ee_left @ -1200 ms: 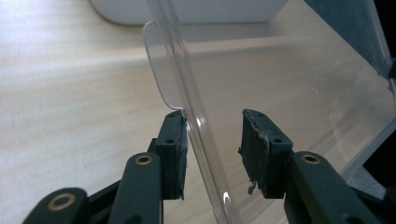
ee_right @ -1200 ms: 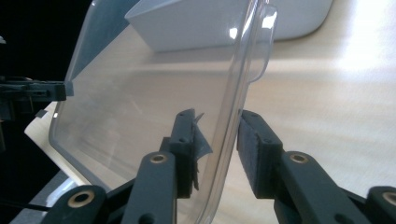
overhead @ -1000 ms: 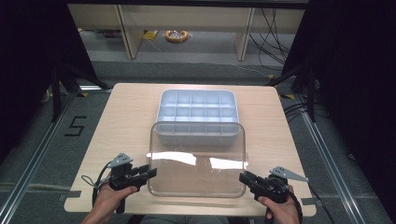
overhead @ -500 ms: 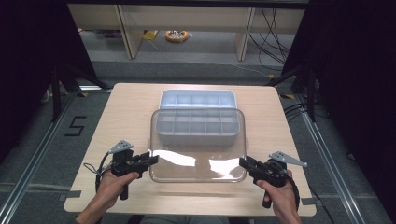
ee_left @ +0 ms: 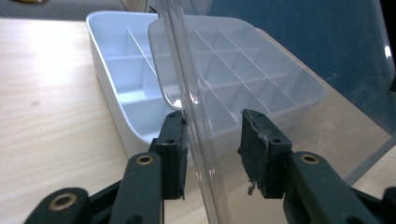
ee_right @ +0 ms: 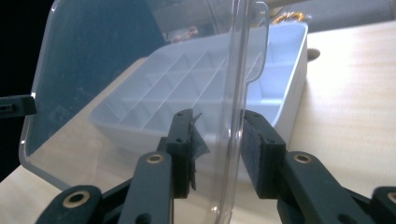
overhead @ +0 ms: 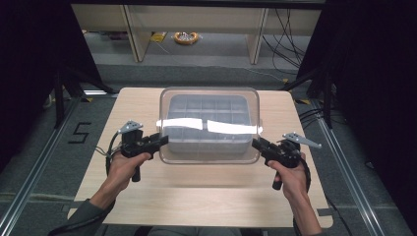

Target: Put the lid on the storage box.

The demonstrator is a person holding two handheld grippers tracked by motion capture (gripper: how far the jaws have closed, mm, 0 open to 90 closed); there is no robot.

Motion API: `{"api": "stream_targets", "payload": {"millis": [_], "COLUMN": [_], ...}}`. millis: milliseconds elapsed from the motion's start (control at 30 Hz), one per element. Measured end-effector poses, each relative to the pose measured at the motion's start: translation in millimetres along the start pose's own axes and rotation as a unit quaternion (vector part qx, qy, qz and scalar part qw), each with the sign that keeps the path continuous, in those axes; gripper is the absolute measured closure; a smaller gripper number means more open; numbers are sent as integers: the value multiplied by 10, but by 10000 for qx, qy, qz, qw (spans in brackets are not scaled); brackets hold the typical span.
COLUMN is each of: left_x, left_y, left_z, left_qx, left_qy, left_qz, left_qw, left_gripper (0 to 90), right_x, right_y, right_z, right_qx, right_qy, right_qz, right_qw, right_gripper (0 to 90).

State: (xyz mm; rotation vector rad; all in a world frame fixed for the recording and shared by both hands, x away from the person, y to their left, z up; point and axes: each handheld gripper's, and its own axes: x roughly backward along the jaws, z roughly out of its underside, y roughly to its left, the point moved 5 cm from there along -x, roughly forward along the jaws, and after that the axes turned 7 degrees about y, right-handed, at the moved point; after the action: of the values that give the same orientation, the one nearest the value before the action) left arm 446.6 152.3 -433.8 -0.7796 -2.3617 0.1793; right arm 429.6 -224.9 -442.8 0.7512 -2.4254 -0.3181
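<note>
Fingers (ee_left: 172, 156) of the left gripper (ee_left: 212, 140) clenched across the left short edge of the clear lid (overhead: 209, 153). Same on the right gripper (ee_right: 217, 140), pinching the opposite short edge. Hard to read contact at the far pad through the clear plastic, so probably a firm grip on both sides, judging by the lid riding clear of the wood.

Largest first: pale wooden table (overhead: 196, 196) under the tray, with plenty of bare board on the person's side of the tray and narrower strips to its left and right. Next, the lid, hanging above the white compartment tray (ee_right: 294, 84), roughly level, covering it and overhanging toward the person. Then the tray itself, flat on the table, its compartments looking empty.

Progress, as a judgement: seems to be a lid-fitting job. Done: lid picked up at both ends and brought over the tray. Left: squaring its rim with the tray's rim, lowering, pressing home, letting go.

Edges and room: lid's near long edge past the tray's near wall, so needs a small push away from the person before lowering. Short edges occupied by the jaws just outside the tray's end walls. Enough bare table beside each end wall for withdrawing sideways. Nothing else near the tray to snag.
</note>
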Motion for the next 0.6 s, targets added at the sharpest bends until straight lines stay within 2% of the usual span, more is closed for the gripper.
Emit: {"api": "stream_targets", "payload": {"millis": [33, 100, 167, 233, 300, 333, 400, 433, 467, 500, 533, 567, 600], "left_x": [-23, -75, -113, -172, -200, -225, -268, -294, -327, -327, -352, -381, -381], "left_y": [13, 48, 81, 113, 126, 138, 163, 178, 203, 203, 241, 249, 249], "left_z": [-32, -96, -148, -203, -217, -229, -250, -265, -288, -288, -307, -328, -328], "left_qx": [38, 65, 142, 232, 251, 257, 279, 321, 358, 358, 342, 430, 430], "left_qy": [-5, -44, -2, -15, 15, 10, 31, 30, 18, 18, 65, 8, 8], "left_qz": [-13, -15, -6, 31, 36, -1, -33, -28, -70, -70, -90, -89, -89], "left_qw": [10000, 10000, 9999, 9997, 9997, 9997, 9996, 9995, 9993, 9993, 9994, 9990, 9990], "left_gripper": [608, 608, 609, 608, 608, 608, 608, 608, 608, 609, 608, 607, 607], "right_x": [-40, -102, -116, -168, -182, -236, -243, -281, -316, -316, -368, -378, -378], "right_y": [-13, -65, -78, -79, -79, -151, -159, -171, -159, -159, -214, -211, -211], "right_z": [-71, -143, -166, -228, -242, -295, -308, -331, -343, -343, -374, -382, -382], "right_qx": [-74, 105, 83, -154, -217, 26, 9, 10, -211, -211, 18, -28, -28], "right_qy": [-26, -124, -77, -62, -67, -125, -24, -127, -14, -14, -59, -39, -39], "right_qz": [15, 72, 107, 59, 49, 162, 199, 190, 235, 235, 269, 264, 264], "right_qw": [10000, 9998, 9999, 9998, 9997, 9998, 9998, 9997, 9995, 9995, 9996, 9996, 9996], "right_gripper": [667, 666, 664, 656, 656, 656, 656, 655, 653, 653, 651, 651, 651]}}
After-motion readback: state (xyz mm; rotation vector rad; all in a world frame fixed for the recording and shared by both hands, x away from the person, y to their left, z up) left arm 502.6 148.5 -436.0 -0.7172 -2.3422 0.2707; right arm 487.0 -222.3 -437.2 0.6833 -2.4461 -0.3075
